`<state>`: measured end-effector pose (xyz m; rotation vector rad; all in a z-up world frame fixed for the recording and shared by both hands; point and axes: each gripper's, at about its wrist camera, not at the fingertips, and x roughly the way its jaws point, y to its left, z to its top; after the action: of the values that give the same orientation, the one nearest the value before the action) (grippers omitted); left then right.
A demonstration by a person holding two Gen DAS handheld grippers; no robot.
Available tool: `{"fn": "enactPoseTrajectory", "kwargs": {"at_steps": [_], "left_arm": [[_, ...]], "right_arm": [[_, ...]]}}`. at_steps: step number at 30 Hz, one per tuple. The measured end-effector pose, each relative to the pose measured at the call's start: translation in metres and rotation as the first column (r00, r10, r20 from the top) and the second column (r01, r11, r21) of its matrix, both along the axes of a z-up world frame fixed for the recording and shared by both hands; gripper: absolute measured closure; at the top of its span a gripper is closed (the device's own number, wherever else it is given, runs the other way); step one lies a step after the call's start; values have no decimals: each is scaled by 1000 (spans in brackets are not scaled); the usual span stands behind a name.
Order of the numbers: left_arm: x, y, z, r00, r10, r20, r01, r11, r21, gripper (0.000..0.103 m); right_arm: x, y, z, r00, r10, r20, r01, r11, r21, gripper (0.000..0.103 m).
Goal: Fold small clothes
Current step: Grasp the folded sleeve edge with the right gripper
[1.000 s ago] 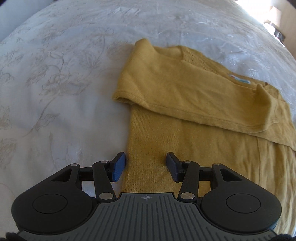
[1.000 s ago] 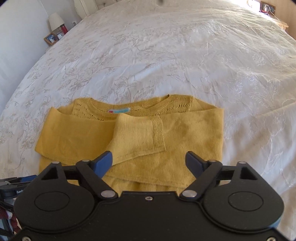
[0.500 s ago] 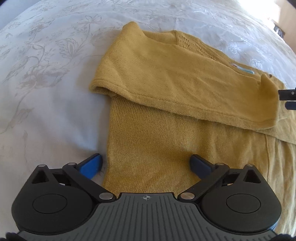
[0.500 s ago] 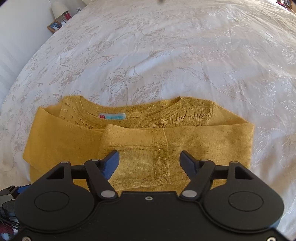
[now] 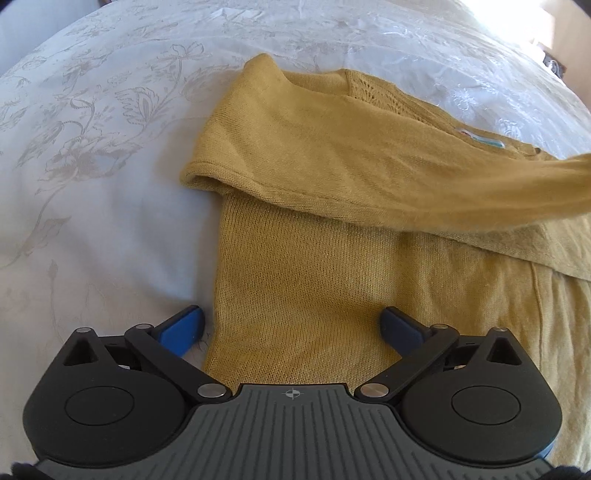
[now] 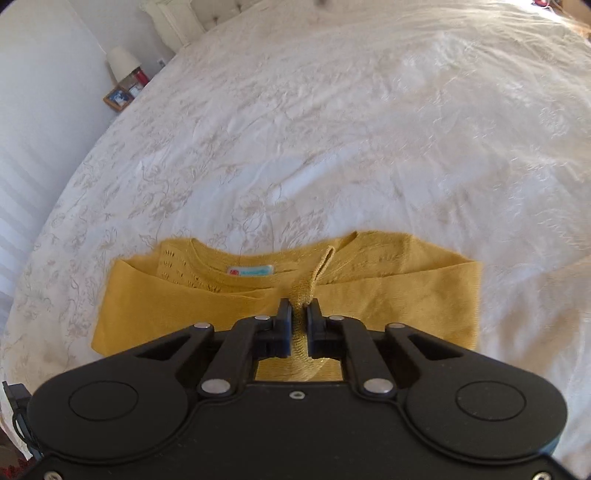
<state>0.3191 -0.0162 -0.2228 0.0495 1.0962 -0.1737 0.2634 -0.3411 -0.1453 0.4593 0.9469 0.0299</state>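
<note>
Sweater point(image 5: 314, 280), mustard-yellow knit, small size. Lies flat on a white bedspread point(image 5: 92, 155) embroidered with a pale floral pattern; neckline away from both cameras, hem toward them. Both sleeves are folded across the chest. An openwork knit panel runs along the neckline, and a small white neck label point(image 6: 251, 271) with blue and red print sits inside the collar.

Left sleeve point(image 5: 332, 158): crosses the body from the left shoulder toward the right of the left wrist view; its far end is raised off the body and blurred at the frame edge.

Sleeve cuff point(image 6: 306, 291): bunched into a narrow upright ridge, pinched by the right gripper point(image 6: 299, 314). Jaws closed on the knit, with fabric filling the thin gap between the fingers and showing through below them.

Left gripper point(image 5: 293, 326): jaws spread wide, holding nothing. Sits low over the sweater's lower left part. The blue left fingertip point(image 5: 183, 326) is over the bedspread, just beside the sweater's side edge; the other is over the knit. Whether either touches the surface cannot be told.

Background, right wrist view: white lamp point(image 6: 123, 62), a red item beside it, and a framed photo point(image 6: 118, 98), all near the wall past the bed's far left corner. Pale tufted headboard point(image 6: 221, 14) at the top.
</note>
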Motion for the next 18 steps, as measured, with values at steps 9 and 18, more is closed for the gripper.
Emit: {"fn": "enactPoseTrajectory", "kwargs": {"at_steps": [9, 18], "left_arm": [[-1, 1, 1, 1000, -2, -2, 2, 1000, 1, 0], [-4, 0, 0, 1000, 0, 17, -1, 1000, 5, 0]], "right_arm": [[-6, -24, -41, 984, -72, -161, 58, 994, -92, 88], [-10, -21, -64, 973, -73, -219, 29, 980, -196, 87]]}}
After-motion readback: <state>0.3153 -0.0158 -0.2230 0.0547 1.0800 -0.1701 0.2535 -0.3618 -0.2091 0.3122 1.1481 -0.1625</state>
